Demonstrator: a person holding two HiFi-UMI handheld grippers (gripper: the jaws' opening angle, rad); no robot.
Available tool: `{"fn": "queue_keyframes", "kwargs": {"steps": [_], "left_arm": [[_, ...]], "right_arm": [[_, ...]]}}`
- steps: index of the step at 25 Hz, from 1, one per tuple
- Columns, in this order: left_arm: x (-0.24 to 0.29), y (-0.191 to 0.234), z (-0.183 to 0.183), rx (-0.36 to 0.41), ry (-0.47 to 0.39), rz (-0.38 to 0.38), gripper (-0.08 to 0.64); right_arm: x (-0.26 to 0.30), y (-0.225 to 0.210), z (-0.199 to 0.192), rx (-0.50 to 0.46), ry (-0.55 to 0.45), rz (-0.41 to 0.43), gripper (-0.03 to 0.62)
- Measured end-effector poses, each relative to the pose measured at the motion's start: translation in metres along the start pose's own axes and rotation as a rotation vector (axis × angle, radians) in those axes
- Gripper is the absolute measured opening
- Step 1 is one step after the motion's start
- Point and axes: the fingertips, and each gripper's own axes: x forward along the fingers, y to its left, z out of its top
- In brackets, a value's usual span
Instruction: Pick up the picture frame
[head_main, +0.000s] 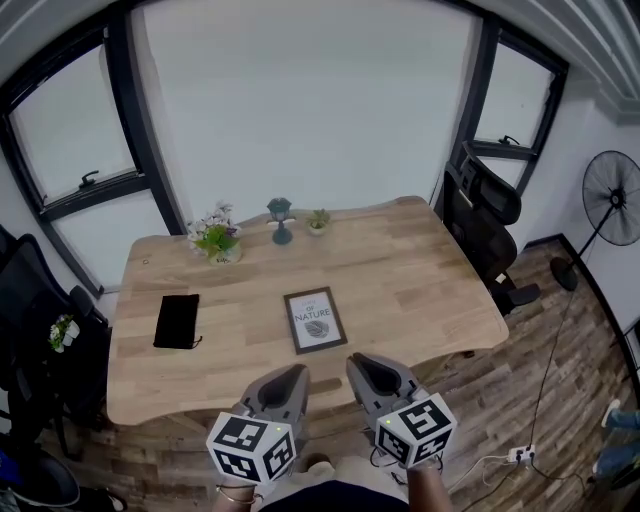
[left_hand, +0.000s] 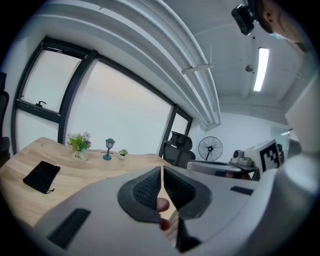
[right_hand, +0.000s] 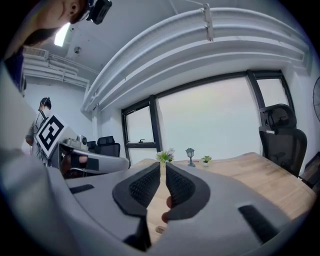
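The wooden table (head_main: 420, 280) held the picture frame (head_main: 315, 320), which lay flat near its front edge, untouched. The left gripper (head_main: 297, 373) and the right gripper (head_main: 360, 362) hovered just short of it, both clenched on nothing. I judged this to be the approach step; next, the jaws would need to part and come down around one frame edge.

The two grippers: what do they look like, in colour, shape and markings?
Both the left gripper and the right gripper have smooth grey shells that taper to rounded tips, with dark textured pads inside. Each carries a white cube with black square markers. What look like thin bracelets sit on the left wrist.
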Motion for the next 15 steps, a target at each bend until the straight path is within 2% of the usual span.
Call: {"fn": "queue_keyframes", "kwargs": {"steps": [2,4,9,15], "left_arm": [[0.002,0.001,0.0,-0.01,-0.001,-0.02,0.026],[0.005,0.001,-0.001,-0.019,0.003,-0.039,0.077],[0.012,0.002,-0.002,-0.031,0.015,-0.066,0.121],[0.023,0.011,-0.004,-0.044,0.022,-0.065,0.154]], "right_arm": [[0.002,-0.002,-0.003,0.009,0.009,0.002,0.029],[0.005,-0.003,-0.005,0.012,0.021,0.006,0.073],[0.009,-0.007,-0.01,0.023,0.042,0.008,0.119],[0.018,-0.019,-0.018,0.015,0.084,0.008,0.182]]}}
